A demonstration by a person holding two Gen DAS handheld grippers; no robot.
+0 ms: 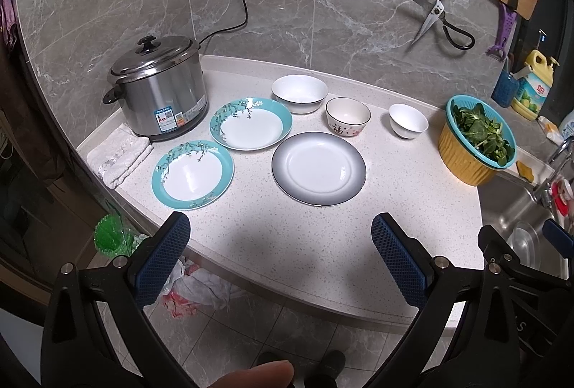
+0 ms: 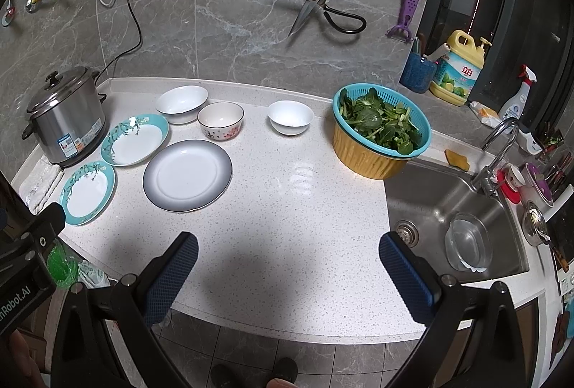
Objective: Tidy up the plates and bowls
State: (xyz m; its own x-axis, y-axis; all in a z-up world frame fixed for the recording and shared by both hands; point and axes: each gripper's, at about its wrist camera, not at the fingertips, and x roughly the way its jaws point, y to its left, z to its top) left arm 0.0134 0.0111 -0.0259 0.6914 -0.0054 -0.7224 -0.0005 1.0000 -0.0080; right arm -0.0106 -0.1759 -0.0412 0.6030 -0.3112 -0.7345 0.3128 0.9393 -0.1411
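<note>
Two teal-rimmed plates lie on the white counter: a near one (image 1: 193,174) (image 2: 88,191) and a deeper far one (image 1: 251,123) (image 2: 135,139). A grey-rimmed plate (image 1: 318,168) (image 2: 187,175) sits to their right. Behind stand a large white bowl (image 1: 299,93) (image 2: 182,103), a patterned bowl (image 1: 348,117) (image 2: 220,120) and a small white bowl (image 1: 408,120) (image 2: 290,117). My left gripper (image 1: 281,244) hangs open above the counter's front edge, short of the plates. My right gripper (image 2: 288,258) is open too, with nothing between its fingers.
A steel cooker (image 1: 159,88) and folded towel (image 1: 118,154) stand at the left. A teal colander of greens in a yellow basin (image 2: 380,131) sits by the sink (image 2: 455,219), which holds a glass bowl. Scissors and a cutting board hang on the wall.
</note>
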